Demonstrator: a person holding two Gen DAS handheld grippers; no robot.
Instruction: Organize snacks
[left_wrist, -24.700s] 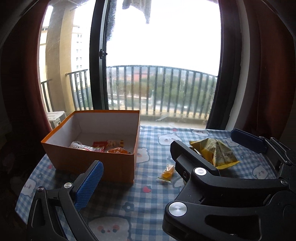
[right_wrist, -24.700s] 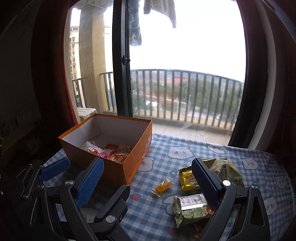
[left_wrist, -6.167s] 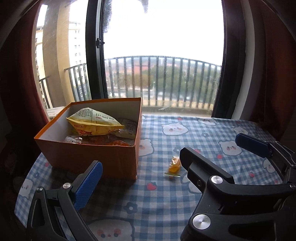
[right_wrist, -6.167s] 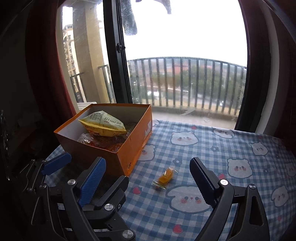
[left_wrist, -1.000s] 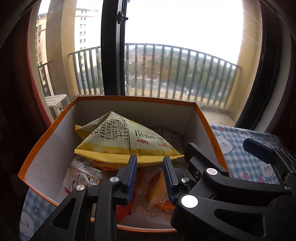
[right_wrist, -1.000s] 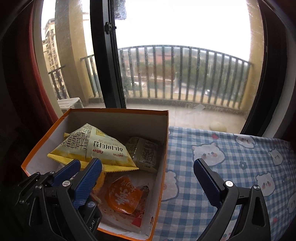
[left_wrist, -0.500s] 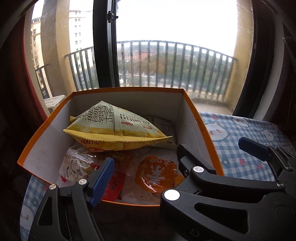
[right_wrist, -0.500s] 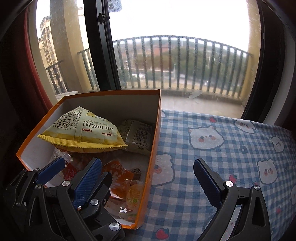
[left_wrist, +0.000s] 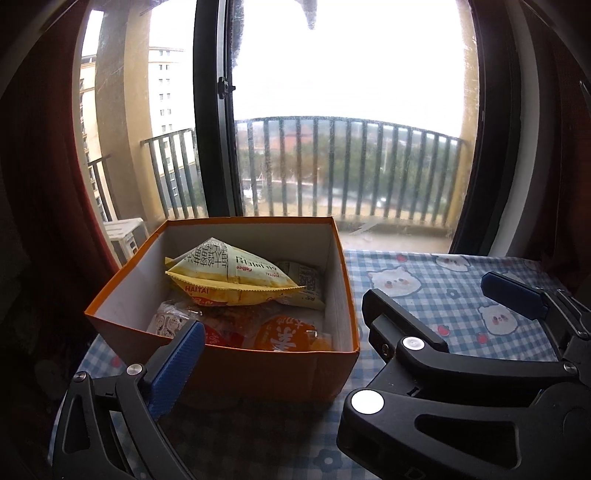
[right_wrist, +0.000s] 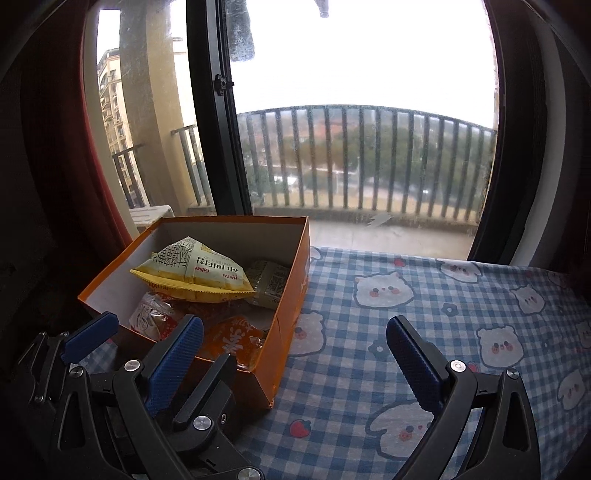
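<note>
Snack-filled orange box (left_wrist: 236, 369) sits beyond both grippers' spread, empty fingers (left_wrist: 177, 358).

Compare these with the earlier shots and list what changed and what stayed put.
The small orange candy and the snack packets that lay on the checked tablecloth are now in the orange box, under the yellow triangular bag. The left gripper carried the candy in, has just been opening, empty now, and has backed away. The right gripper stayed open. The box stayed put.
</note>
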